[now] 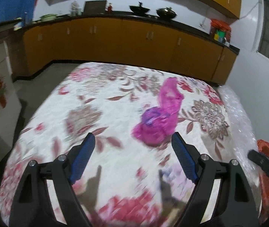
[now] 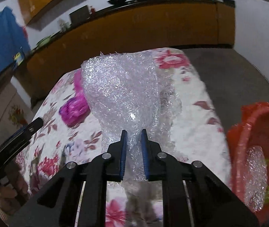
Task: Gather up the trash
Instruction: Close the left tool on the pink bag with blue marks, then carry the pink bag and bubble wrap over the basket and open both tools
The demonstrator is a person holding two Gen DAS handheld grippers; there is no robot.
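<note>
While the right gripper (image 2: 133, 132) is pinching a crinkled, glittering sheet of clear bubble wrap (image 2: 121, 87) between its ribbed blue fingers (image 2: 124, 151), which are standing nearly together with only the film filling the narrow gap, the sheet is rising and billowing ahead of the fingertips over the floral bedspread (image 2: 191, 132). The left gripper (image 1: 133, 138) is holding nothing, its blue ridged fingers (image 1: 85, 155) spread wide apart above the quilted bedspread (image 1: 77, 104). A soft, shiny magenta plastic bag (image 1: 157, 124) is lying crumpled on the bed just ahead of the left gripper's right-hand finger. Motion blur is smearing any lettering beyond reading. Only the right wrist view is showing the inside of the red plastic-lined basket (image 2: 248, 124) to the right of the fingers, with more bubble wrap lying in it; the left wrist view is catching just its edge.
</note>
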